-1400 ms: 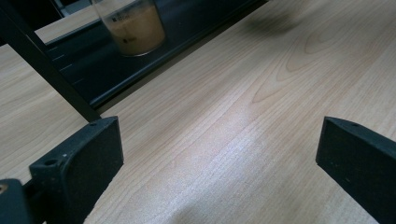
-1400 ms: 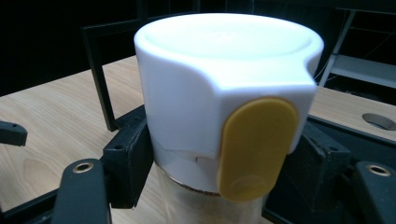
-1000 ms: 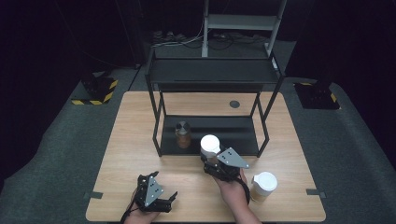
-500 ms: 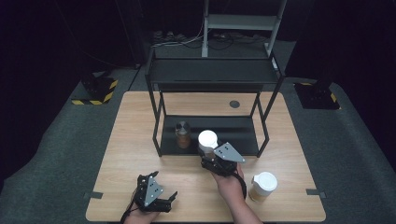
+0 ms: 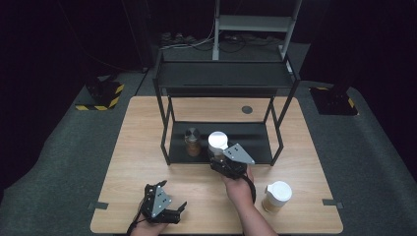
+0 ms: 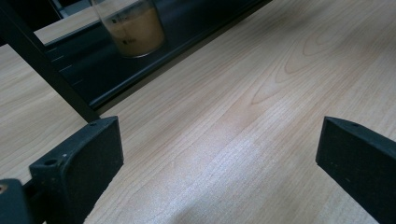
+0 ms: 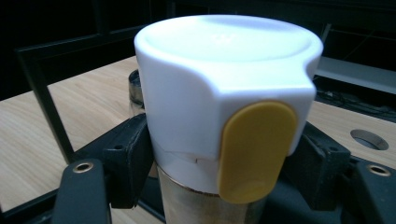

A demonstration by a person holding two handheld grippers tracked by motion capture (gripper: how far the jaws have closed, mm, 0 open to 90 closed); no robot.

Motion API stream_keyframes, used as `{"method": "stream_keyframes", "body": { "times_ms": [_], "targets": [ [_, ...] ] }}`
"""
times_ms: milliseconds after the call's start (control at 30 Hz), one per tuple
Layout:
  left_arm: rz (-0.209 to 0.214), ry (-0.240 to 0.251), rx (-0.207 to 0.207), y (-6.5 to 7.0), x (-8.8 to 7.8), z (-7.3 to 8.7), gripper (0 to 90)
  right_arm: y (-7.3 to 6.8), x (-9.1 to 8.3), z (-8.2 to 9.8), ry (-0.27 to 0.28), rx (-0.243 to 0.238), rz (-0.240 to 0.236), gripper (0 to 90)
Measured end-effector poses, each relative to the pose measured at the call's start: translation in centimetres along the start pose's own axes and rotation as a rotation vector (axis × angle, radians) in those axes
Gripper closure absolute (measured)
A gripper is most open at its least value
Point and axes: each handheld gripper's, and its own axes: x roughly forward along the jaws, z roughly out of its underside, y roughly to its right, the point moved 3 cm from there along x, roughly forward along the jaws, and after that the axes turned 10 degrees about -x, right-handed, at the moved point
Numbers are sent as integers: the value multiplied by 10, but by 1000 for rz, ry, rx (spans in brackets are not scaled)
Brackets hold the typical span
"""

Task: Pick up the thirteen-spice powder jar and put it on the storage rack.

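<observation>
The right gripper [image 5: 220, 158] sits just below centre of the high view, at the front edge of the black shelf rack [image 5: 226, 81]. Its jaws are clamped on a jar w/ white lid [image 5: 217, 142], held upright. In the right gripper view the jar fills the middle of the frame; the two black pads [image 7: 128, 158] press on it from left and right, just under the white cap, and a yellow oval tab [image 7: 254, 149] on the cap faces the camera. The body under the cap looks brownish.

The jar is at the lower shelf [image 5: 251, 140] of the rack, approx. over its front rim; whether it touches the shelf I cannot tell. A second jar w/ dark lid [image 5: 192, 141] stands on the same shelf just to the left of it, and it has brown content. This one is also seen in the upper left of the left gripper view [image 6: 133, 28].

The left gripper [image 5: 160, 204] is in the lower left part of the high view, low over the wooden table [image 5: 137, 147], well apart from the rack. Its jaws stand wide open w/ nothing between them, only bare table.

A cup w/ white lid [image 5: 277, 195] stands on the table at the lower right, near the right hand [image 5: 239, 189].
</observation>
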Motion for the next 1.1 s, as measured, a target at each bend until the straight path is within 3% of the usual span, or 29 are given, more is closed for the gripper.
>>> {"method": "stream_keyframes", "body": {
  "times_ms": [1100],
  "targets": [
    [4, 15, -15, -2, -1, 2, 11, 8, 44, 3, -37, 16, 45, 301]
  ]
}}
